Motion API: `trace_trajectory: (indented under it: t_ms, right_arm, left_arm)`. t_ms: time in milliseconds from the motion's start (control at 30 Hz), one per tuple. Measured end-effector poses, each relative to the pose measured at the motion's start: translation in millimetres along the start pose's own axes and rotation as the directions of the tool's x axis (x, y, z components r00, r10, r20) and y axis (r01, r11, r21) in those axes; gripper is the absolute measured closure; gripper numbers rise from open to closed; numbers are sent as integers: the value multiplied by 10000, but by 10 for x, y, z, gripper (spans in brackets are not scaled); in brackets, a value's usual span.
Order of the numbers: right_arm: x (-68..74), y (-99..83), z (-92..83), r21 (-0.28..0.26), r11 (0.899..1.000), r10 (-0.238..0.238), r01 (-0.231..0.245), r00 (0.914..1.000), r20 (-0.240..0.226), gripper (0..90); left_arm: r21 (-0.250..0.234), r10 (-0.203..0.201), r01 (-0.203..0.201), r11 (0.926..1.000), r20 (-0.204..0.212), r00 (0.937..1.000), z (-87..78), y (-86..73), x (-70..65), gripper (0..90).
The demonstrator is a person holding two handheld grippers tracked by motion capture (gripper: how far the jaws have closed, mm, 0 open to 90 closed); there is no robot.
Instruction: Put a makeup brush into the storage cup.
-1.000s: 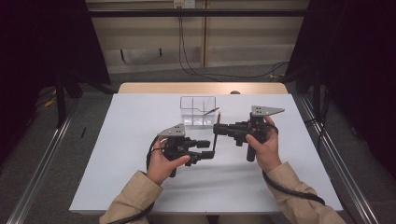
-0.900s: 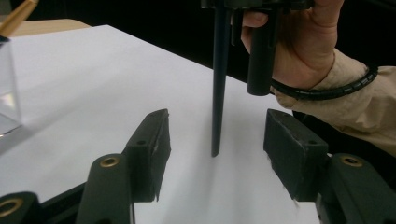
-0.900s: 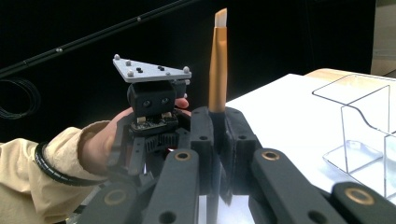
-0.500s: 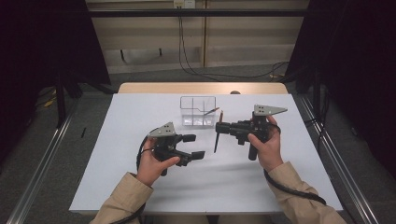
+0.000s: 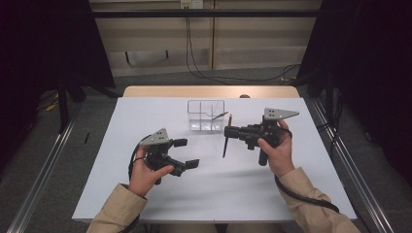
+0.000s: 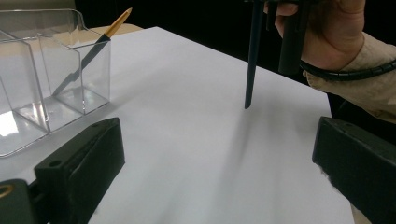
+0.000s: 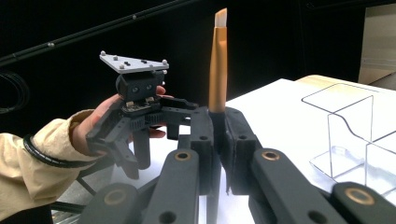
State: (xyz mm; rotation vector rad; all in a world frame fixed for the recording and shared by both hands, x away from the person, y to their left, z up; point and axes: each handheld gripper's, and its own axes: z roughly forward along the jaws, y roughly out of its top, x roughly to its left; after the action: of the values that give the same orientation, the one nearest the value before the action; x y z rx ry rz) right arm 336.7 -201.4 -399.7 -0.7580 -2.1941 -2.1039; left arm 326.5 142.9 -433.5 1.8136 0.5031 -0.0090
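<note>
The right hand-held gripper (image 5: pixel 228 132) is clamping its jaws tight on a makeup brush (image 5: pixel 226 137), holding it nearly upright over the white counter (image 5: pixel 301 194); in the right gripper view the brush's (image 7: pixel 217 65) orange ferrule and pale angled tip are rising above the closed jaws, and in the left gripper view its dark handle (image 6: pixel 253 56) is hanging down with the end just above the counter surface. The left hand-held gripper (image 5: pixel 185 153) has just been opening: a second ago it was next to the brush handle, close to the right one, and now it is sitting down and to the left, well apart from the brush, its jaws standing wide with nothing between them. That reads as a finished hand-over, with the brush now resting in the right grip alone. The clear organizer (image 5: pixel 206 116) is standing just beyond the brush toward the far edge, with a second brush (image 5: pixel 219 115) already leaning in its right-hand compartment. The held brush is probably going there next, so the right hand would need to lift it over the rim and lower it in.
</note>
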Motion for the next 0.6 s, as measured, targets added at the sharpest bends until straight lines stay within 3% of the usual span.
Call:
trace_trajectory:
  t_ms: [600]
  right_arm:
    - [-23, 37, -9, 1, 9998, -174, 174, 9998, 126, 841]
  left_arm:
    - [-190, 178, -189, 9996, -548, 9983, -346, -71, 39, 0]
